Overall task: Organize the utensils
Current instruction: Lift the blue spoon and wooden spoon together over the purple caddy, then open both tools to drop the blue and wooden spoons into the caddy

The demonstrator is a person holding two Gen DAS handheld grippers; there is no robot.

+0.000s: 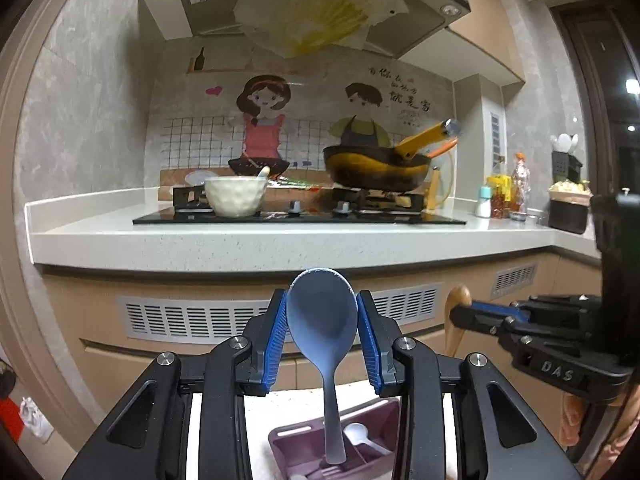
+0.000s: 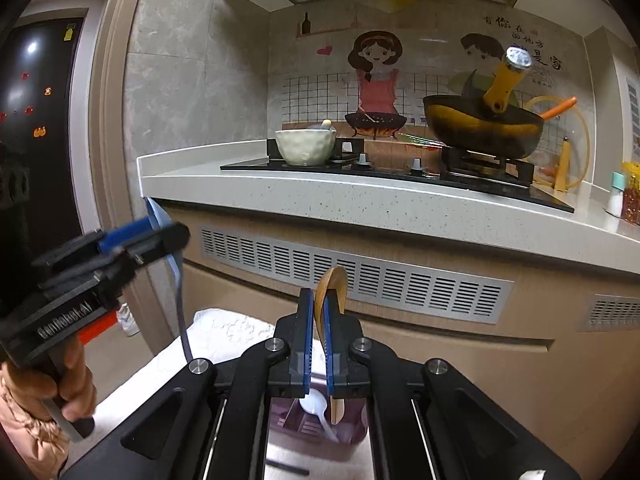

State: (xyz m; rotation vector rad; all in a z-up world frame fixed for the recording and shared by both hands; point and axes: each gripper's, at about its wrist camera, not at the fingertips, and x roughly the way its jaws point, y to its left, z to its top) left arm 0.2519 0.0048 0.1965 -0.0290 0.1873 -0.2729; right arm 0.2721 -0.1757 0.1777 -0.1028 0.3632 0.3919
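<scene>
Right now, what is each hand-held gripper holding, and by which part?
Left hand-held gripper: blue spoon, gripped across its bowl. Right hand-held gripper: wooden spoon, gripped edge-on at its bowl end.

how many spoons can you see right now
4: a blue spoon in the left gripper, a wooden spoon in the right gripper, a white spoon in the purple tray, one in the bowl. Others may be hidden.

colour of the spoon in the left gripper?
Pale blue spoon; clearest in the left wrist view.
</scene>
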